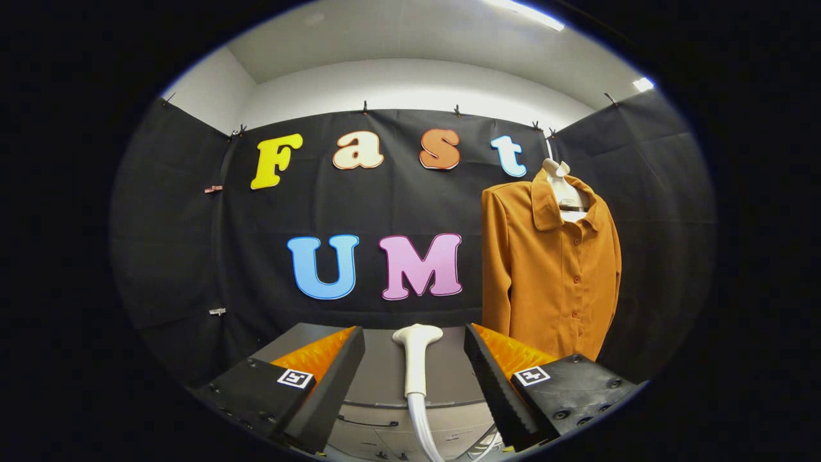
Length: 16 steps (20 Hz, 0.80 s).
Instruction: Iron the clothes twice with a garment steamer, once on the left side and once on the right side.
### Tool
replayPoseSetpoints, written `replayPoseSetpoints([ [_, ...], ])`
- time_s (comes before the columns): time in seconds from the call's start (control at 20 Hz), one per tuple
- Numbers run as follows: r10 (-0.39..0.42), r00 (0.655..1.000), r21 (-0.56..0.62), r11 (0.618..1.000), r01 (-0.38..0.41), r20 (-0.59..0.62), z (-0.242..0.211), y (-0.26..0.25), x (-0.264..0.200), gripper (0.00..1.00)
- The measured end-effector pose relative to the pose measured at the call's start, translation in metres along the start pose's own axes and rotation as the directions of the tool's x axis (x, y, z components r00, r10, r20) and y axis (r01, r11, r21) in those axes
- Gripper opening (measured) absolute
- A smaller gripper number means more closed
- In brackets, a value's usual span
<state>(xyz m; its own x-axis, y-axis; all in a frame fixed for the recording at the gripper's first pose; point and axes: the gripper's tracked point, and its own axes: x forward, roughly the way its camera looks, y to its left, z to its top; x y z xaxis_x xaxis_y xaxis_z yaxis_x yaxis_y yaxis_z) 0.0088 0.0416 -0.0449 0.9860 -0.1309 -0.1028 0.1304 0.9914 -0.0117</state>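
- claw (414, 378) spread wide, fingers either side of steamer head (417, 350), touching nothing, looks lined up for a grab
- steamer head lies on grey tabletop (378, 359), hose (426, 430) trailing back toward claw
- shirt (551, 269) hangs beyond right finger on hanger (564, 186), front facing out for steaming
- count: one steamer, one shirt, one hanger

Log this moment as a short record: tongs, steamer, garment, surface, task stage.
tongs: open, fingers apart on either side of the steamer head, not touching it
steamer head: white, lying on the grey surface between the fingers, hose trailing toward the camera
shirt: orange-brown, buttoned, hanging on a hanger beyond the right finger
task stage: steamer not yet grasped
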Motion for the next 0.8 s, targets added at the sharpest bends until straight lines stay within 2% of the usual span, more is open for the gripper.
replayPoseSetpoints([
  [0.35, -0.038, 0.993, 0.01, 0.999, 0.039, -0.109, -0.034, 0.004, 0.035, 0.98],
  [0.6, -0.016, 0.979, 0.025, 0.999, 0.022, -0.204, -0.058, 0.008, 0.084, 0.98],
  [0.8, 0.004, 0.953, 0.031, 0.999, 0.005, -0.302, -0.083, 0.009, 0.126, 0.98],
])
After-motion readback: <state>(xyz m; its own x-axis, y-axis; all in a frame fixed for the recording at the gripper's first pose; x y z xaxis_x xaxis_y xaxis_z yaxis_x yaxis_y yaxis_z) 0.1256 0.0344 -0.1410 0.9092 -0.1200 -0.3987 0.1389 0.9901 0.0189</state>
